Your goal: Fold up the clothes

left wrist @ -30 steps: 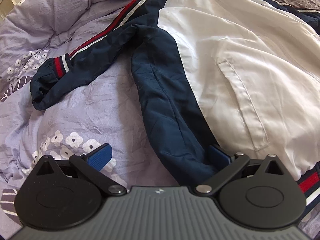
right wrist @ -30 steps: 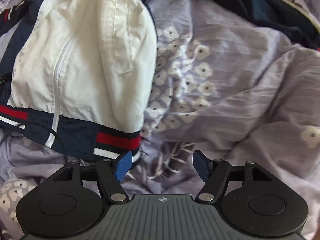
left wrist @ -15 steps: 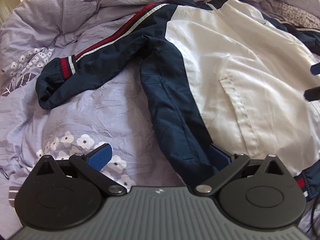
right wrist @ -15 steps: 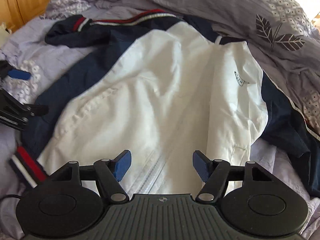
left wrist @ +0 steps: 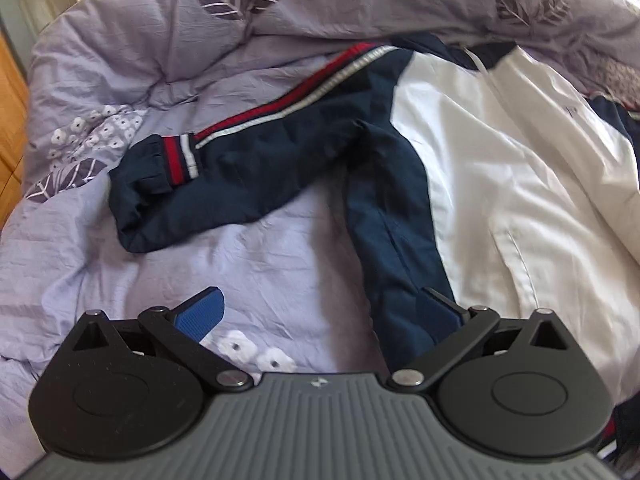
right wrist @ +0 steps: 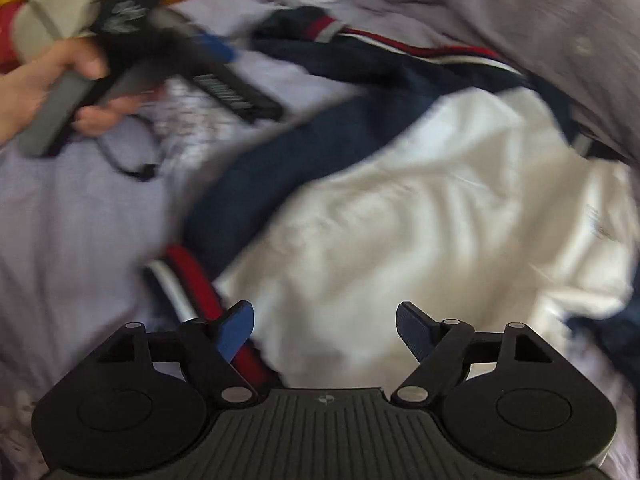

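Bedding: lilac duvet (left wrist: 248, 248) with white flowers and dark leaf prints, wrinkled, under everything; wooden furniture at the far left edge.
Hard to make out: right wrist view smeared by blur; small mark on the white chest, far right of the right gripper, unreadable; hem in the left wrist view cut off behind the tool body; other sleeve mostly out of frame.
Jacket (left wrist: 500, 184): spread front-up on the duvet, ahead of both tools; white front panels, navy sides and sleeves, red and white stripes along the sleeve and at cuff and hem.
Sleeve (left wrist: 240, 172): stretched ahead and left of the left gripper, cuff bunched at its far end.
Pocket: slanted welt on the white panel, right of the left gripper.
Left gripper (left wrist: 320, 312): jaws wide apart, clamping nothing; right pad over the navy side panel, left pad over bare duvet.
Right gripper (right wrist: 325, 330): jaws just been opening, now well apart above white fabric, nothing pinched; striped hem (right wrist: 192, 280) by the left pad.
Hand (right wrist: 44, 80): far left of the right gripper, gripping the other tool's handle.
Writing: none legible.
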Tool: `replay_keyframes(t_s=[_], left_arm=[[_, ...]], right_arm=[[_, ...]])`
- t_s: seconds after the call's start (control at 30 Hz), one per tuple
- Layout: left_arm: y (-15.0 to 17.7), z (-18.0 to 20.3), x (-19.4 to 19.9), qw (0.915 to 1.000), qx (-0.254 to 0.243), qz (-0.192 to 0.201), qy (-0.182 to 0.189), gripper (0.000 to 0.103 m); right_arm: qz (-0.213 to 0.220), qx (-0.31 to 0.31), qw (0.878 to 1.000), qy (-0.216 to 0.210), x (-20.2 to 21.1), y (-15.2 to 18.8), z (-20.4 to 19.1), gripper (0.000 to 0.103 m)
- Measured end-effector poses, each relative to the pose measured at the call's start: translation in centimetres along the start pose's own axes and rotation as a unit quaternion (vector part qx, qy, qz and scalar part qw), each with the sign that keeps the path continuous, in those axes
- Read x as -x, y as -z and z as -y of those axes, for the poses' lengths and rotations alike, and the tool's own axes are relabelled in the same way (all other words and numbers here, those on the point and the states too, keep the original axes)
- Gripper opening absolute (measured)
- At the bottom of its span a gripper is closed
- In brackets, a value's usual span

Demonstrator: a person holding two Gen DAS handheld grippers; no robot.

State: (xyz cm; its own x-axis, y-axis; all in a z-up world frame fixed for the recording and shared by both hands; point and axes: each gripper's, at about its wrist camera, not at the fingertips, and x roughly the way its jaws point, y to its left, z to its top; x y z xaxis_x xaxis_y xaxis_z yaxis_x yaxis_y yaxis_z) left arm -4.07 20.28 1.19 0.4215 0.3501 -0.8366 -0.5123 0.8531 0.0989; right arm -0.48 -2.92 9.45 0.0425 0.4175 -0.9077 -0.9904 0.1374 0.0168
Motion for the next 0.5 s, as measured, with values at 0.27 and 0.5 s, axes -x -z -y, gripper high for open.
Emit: replay_keyframes(t_s=[0.27,0.5], left_arm=[[1.2,-1.3,-0.6,0.9997,0.019,-0.016,0.000,0.102],[-0.4,-1.8,1.2,0.9990,0.028,-0.001,0.036,0.102]], right_arm=[[-0.031,0.061,0.996,-0.053,-3.8,-2.8,-6.9,0.060],[-0.006,0.019,0.995,-0.093,-4.1,-3.6,-9.5,0.010]])
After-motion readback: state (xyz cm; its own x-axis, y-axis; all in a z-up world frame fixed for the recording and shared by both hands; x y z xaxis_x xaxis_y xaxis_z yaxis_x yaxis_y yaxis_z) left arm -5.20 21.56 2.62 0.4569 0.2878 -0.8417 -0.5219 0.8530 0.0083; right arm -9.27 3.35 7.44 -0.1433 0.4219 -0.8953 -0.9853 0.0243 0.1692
